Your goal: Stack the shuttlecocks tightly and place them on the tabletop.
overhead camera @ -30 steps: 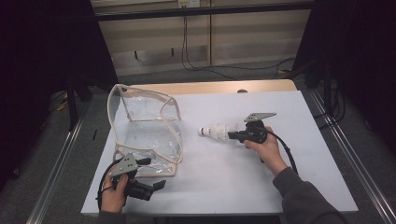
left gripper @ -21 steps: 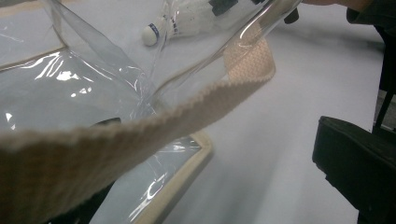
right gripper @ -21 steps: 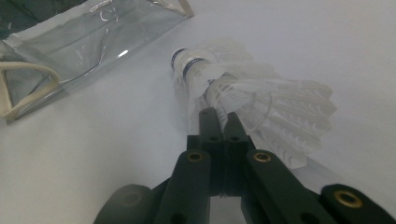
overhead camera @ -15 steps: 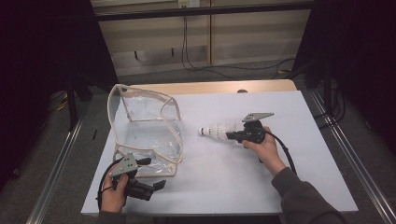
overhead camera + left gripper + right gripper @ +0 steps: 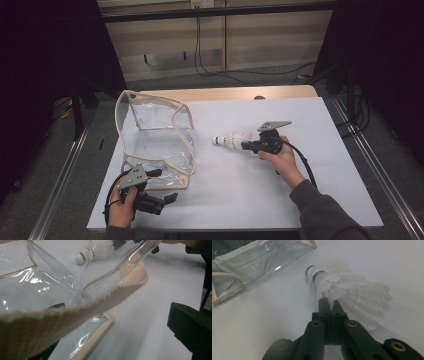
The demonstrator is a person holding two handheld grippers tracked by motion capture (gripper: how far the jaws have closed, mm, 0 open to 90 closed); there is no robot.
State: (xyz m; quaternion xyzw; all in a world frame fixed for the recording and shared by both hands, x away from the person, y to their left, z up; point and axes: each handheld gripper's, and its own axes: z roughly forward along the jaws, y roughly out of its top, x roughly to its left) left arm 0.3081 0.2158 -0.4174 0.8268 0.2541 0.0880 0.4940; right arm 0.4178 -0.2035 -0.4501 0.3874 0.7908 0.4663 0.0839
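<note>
1. Step in hand, as I judge it: loading the shuttlecocks into the clear plastic bag. The right gripper has its jaws pinched tight on the feather skirt, so the nested shuttlecocks stick out ahead of the jaws, cork ends toward the bag.
2. The left gripper sits at the bag's near corner; its woven beige strap drapes across in front of the jaws.
3. Next move likely calls for the bag mouth held open and the cork ends steered into it.
4. Hard to tell: whether the left jaws actually clamp the strap or trim, since the strap covers them. The shuttlecock count is unclear. The bag's transparent walls blur against the white worktop.
</note>
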